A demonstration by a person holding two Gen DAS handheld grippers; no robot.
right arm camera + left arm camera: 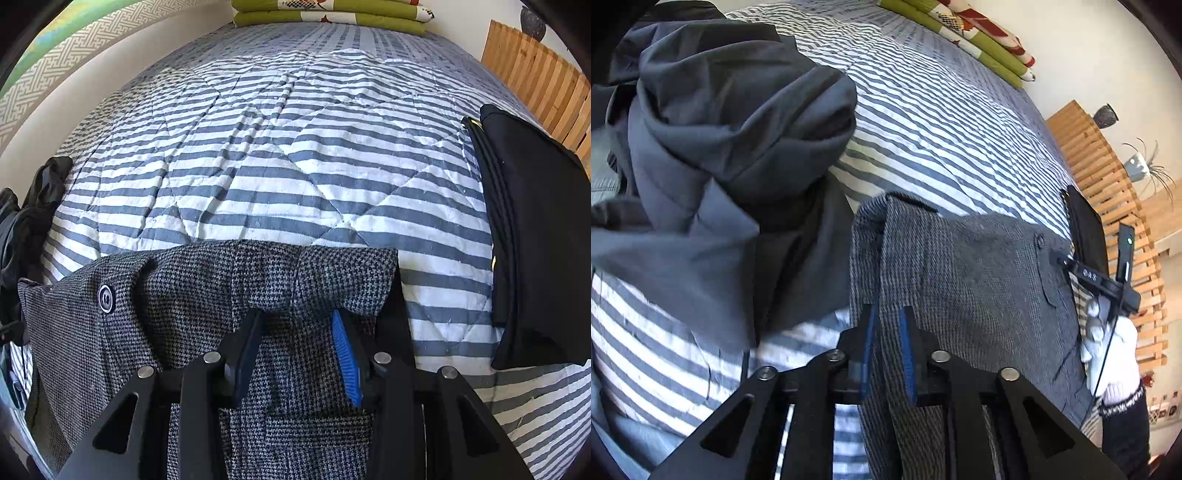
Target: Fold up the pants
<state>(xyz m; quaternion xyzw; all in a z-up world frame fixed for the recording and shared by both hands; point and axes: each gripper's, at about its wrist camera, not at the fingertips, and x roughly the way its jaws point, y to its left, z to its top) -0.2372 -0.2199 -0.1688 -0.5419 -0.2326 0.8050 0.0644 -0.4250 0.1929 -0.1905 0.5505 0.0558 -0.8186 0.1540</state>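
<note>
I see the grey houndstooth pants point(207, 295) lying at the near edge of a bed with a blue-and-white striped quilt point(280, 155). My left gripper point(889, 325) has its jaws narrowly parted around a fold of the pants; my right gripper point(297, 332) clamps a bunched fold of the waistband. A folded black garment point(535, 236) lies just to the right.

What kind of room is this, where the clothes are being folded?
Most likely a bedroom: the work happens on a bed with a blue-and-white striped quilt, green patterned folded bedding lies at its far end, and a slatted wooden frame stands beside it.
</note>
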